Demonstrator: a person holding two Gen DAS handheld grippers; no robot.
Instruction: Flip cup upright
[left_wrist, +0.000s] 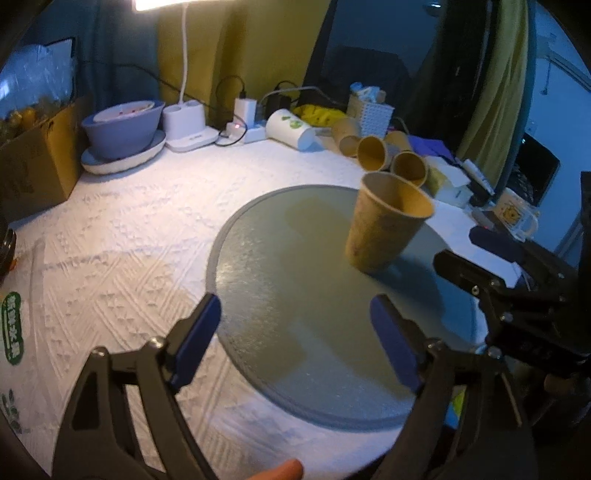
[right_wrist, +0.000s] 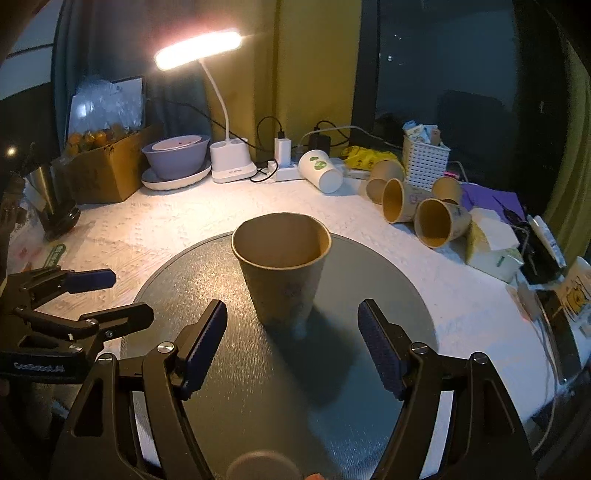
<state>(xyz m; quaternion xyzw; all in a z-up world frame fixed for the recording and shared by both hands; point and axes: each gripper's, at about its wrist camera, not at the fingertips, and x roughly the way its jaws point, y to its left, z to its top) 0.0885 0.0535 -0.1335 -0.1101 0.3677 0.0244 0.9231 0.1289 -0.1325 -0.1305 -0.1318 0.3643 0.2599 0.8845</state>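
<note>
Right wrist view, near to far: right gripper fills the bottom of frame, jaws wide apart, nothing between them. Just beyond, centre frame, the cup stands mouth-up on the round grey mat, base on the mat, rim toward the lamp. Looks upright already w/ a slight lean, so task reads as about done. Far left edge, the left gripper shows, also spread open, well apart from the cup.

Left wrist view: left gripper at bottom, pads apart, empty, over the mat's near half. Cup sits centre-right on the mat; right gripper at right edge, near the cup but not touching.

Handling, my guess: thin paper cup, v. light, walls soft, rim somewhat stiffer. Squeeze hard and it dents or ovals; too light and it slips or tips. Best hold is mid-wall, pads on opposite sides, gentle force. Empty as far as I can see, so it'll topple at a nudge.

Upper right of frame: spare cups lie on their sides by a white basket.
</note>
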